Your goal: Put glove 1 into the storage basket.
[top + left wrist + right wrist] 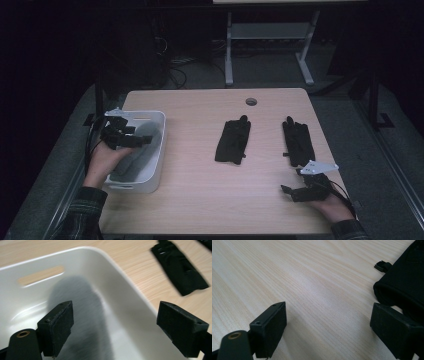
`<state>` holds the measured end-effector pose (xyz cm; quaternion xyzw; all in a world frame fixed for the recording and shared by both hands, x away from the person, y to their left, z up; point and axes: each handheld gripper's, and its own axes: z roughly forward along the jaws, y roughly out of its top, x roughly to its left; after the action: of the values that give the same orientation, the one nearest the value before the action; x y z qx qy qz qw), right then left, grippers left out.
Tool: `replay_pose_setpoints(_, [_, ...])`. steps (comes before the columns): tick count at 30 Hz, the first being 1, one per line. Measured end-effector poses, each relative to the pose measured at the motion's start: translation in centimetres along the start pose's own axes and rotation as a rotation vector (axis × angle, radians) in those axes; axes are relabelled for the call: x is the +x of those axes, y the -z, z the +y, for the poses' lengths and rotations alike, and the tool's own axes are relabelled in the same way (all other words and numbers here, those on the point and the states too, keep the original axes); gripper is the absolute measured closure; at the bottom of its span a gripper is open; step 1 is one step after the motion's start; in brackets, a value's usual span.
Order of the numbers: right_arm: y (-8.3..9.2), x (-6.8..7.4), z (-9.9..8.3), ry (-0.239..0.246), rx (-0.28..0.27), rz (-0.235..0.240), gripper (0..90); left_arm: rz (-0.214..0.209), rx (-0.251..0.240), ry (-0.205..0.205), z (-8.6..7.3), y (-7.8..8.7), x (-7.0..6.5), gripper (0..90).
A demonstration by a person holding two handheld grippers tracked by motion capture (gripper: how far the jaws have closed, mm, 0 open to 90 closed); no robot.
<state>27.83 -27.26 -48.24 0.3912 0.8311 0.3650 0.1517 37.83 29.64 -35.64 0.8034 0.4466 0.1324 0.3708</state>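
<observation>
Plainly, the right glove [298, 141] lay lengthwise toward the tabletop's [200, 195] far edge, just beyond the wide-open, empty right hand-held gripper [289, 191] near the right front corner.

My light wooden table [200, 190] carries a white bin [159, 145] at its left and two black gloves [233, 141] [298, 142] lying flat, well apart.
</observation>
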Motion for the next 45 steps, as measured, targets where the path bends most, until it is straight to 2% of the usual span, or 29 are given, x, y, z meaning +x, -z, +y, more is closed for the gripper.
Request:
replay_pose_setpoints(10, [0.0,0.0,0.0,0.001,0.000,-0.001,13.3,-0.086,-0.043,-0.077,1.6,-1.1,-4.8,13.5])
replay_pose_setpoints(16, [0.0,0.0,0.0,-0.015,0.009,-0.013,10.2,-0.142,-0.023,-0.143,1.8,-2.6,-8.2,13.5])
replay_pose_setpoints(23, [0.0,0.0,0.0,-0.014,0.007,-0.011,10.3,-0.190,-0.001,-0.193,1.4,-4.6,-11.6,13.5])
replay_pose_setpoints(27, [0.0,0.0,0.1,-0.016,0.022,-0.014,10.6,-0.205,0.006,-0.205,0.9,-5.6,-13.1,13.5])
replay_pose_setpoints(31, [0.2,0.1,0.4,-0.011,0.046,-0.006,14.4,-0.221,0.005,-0.233,0.2,-6.5,-14.4,13.5])
replay_pose_setpoints(32, [0.2,0.1,0.4,-0.013,0.046,-0.005,14.9,-0.227,0.005,-0.221,0.0,-6.7,-14.8,13.5])
replay_pose_setpoints(36, [0.3,0.0,0.5,-0.010,0.049,-0.001,18.0,-0.236,0.008,-0.228,-1.1,-7.6,-15.4,13.5])
replay_pose_setpoints(38, [0.4,-0.1,0.5,-0.011,0.048,-0.001,19.9,-0.226,0.013,-0.249,-1.7,-8.0,-15.6,13.5])
replay_pose_setpoints(41, [0.5,-0.2,0.5,-0.015,0.042,0.004,22.1,-0.236,0.032,-0.245,-2.8,-8.9,-16.1,13.5])
replay_pose_setpoints(42, [0.5,-0.3,0.6,-0.012,0.040,0.005,22.9,-0.240,0.050,-0.258,-3.2,-9.3,-16.1,13.5])
replay_pose_setpoints(45, [0.7,-0.4,0.7,-0.017,0.032,0.011,29.2,-0.218,0.085,-0.303,-4.4,-10.3,-16.3,13.4])
